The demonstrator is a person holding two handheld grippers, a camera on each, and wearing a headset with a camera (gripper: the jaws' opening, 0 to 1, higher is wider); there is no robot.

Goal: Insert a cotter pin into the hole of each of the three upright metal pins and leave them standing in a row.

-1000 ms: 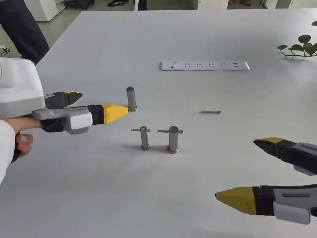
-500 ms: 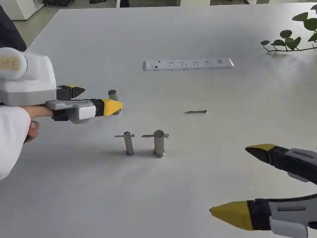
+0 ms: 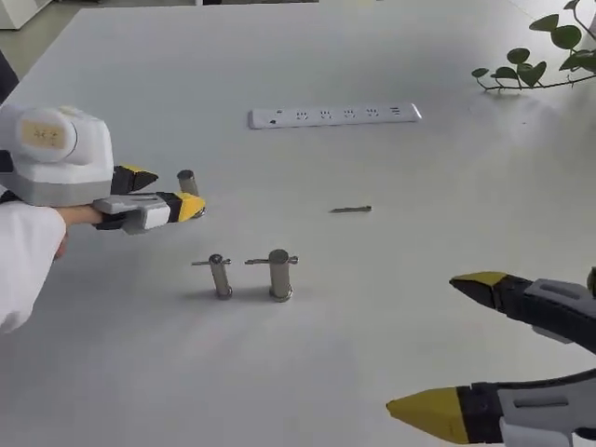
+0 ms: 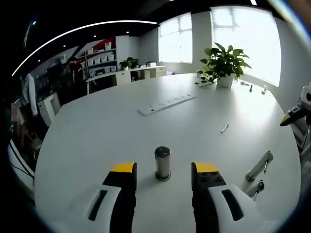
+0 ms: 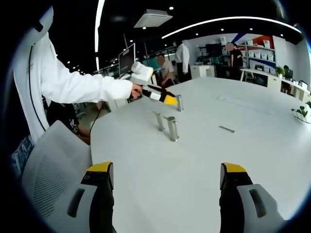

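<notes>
Three upright metal pins stand on the white table [image 3: 391, 279]. Two at the front each carry a cotter pin through the top: the thinner [image 3: 220, 276] on the left, the thicker [image 3: 279, 274] beside it. The third pin [image 3: 187, 182] [image 4: 162, 163] stands farther back, bare, just ahead of my open left gripper [image 3: 169, 189] [image 4: 164, 171], in line with the gap between its yellow tips. A loose cotter pin [image 3: 350, 209] [image 4: 224, 128] [image 5: 227, 129] lies flat to the right. My right gripper [image 3: 447, 349] [image 5: 166, 173] hovers wide open at the lower right, holding nothing.
A white power strip [image 3: 333, 115] lies across the far middle of the table. A leafy plant sprig [image 3: 531, 67] reaches in at the far right. In the right gripper view, chairs [image 5: 51, 174] stand at the table edge and people stand in the background.
The head camera has swung right, shifting the scene left. My left gripper has edged forward so that its tips stand closer to the bare pin. The right gripper stays open and low.
</notes>
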